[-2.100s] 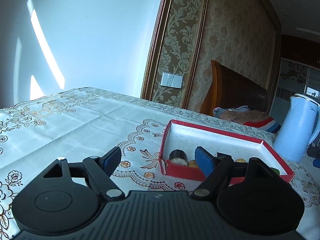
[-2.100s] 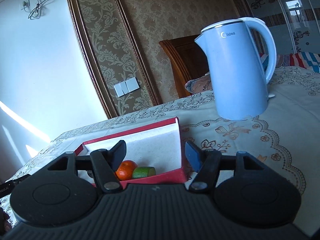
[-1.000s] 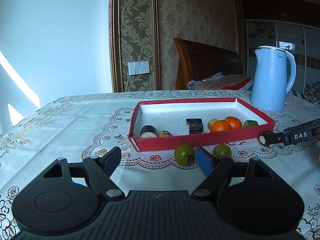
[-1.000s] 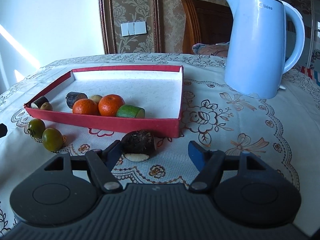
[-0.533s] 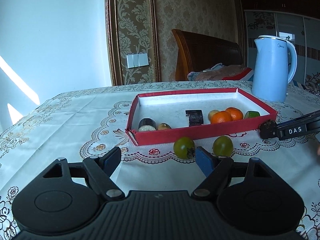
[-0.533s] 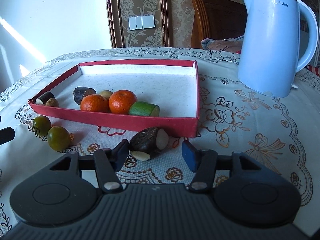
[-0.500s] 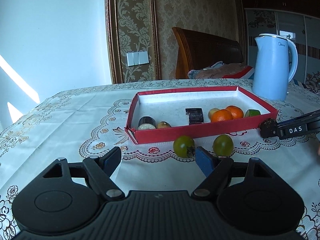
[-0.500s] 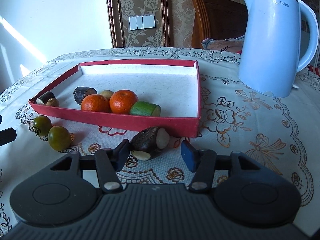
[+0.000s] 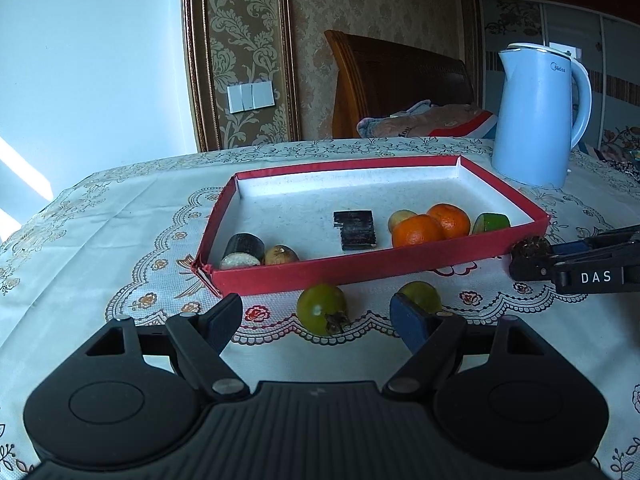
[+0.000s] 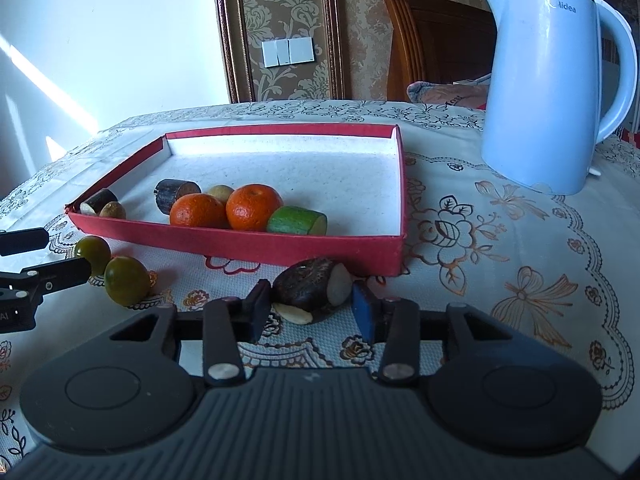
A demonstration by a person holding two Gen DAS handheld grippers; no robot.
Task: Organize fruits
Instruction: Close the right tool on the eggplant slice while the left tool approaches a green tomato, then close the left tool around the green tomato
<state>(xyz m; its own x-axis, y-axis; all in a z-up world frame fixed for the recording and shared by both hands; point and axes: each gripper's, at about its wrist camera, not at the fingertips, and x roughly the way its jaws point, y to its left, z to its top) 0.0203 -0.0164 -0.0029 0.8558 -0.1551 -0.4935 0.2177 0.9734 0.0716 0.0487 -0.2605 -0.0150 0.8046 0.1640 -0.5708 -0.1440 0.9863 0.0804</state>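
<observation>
A red tray [image 9: 360, 268] holds two oranges [image 9: 418, 230], a green cut piece [image 9: 492, 222], dark cylinders and small brown fruits. In front of it on the cloth lie two green fruits. One green fruit [image 9: 322, 308] sits between the fingers of my open left gripper [image 9: 316, 316] without touching them. The other green fruit [image 9: 420, 296] is just behind its right finger. My right gripper [image 10: 311, 306] is closing on a dark brown chunk [image 10: 308, 286] with pale cut faces, lying by the tray's near right corner [image 10: 392, 256]. Its pads meet the chunk on both sides.
A light blue kettle [image 10: 552, 80] stands on the patterned tablecloth [image 10: 520, 280], right of the tray. A wooden chair back [image 9: 392, 80] with a bundle of cloth is behind the table. The left gripper's fingers [image 10: 56, 274] show at the left edge of the right wrist view.
The right jaws have narrowed from wide apart to touching the dark chunk. The left gripper has drawn closer to the green fruits, and one now lies between its fingers.
</observation>
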